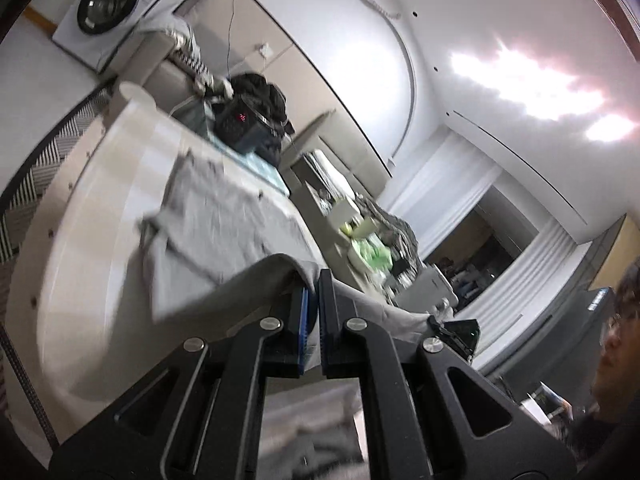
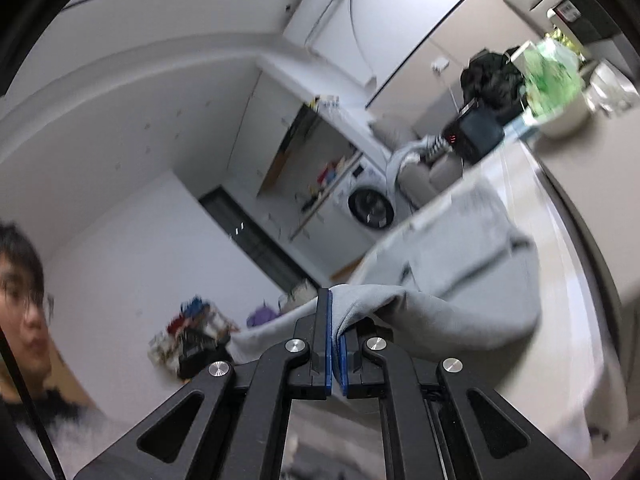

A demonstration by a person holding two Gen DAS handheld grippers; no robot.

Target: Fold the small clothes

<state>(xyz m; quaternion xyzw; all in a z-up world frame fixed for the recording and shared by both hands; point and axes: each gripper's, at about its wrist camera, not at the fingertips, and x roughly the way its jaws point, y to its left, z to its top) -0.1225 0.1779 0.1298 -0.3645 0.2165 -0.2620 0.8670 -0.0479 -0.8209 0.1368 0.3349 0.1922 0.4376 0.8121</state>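
A small grey garment (image 1: 224, 224) lies partly on the white table (image 1: 92, 208), with one edge lifted off it. My left gripper (image 1: 313, 292) is shut on that lifted edge, the cloth pinched between its blue pads. In the right wrist view the same grey garment (image 2: 472, 264) drapes from the table (image 2: 576, 240) up to my right gripper (image 2: 335, 320), which is shut on another part of the edge. The cloth hangs stretched between both grippers. Both views are tilted and blurred.
A dark basket with black clothes (image 1: 256, 120) stands at the table's far end, also in the right wrist view (image 2: 480, 128). A white bowl with green items (image 2: 556, 80) sits on the table. A washing machine (image 1: 108, 4) stands behind. A person's face (image 2: 24, 312) is close by.
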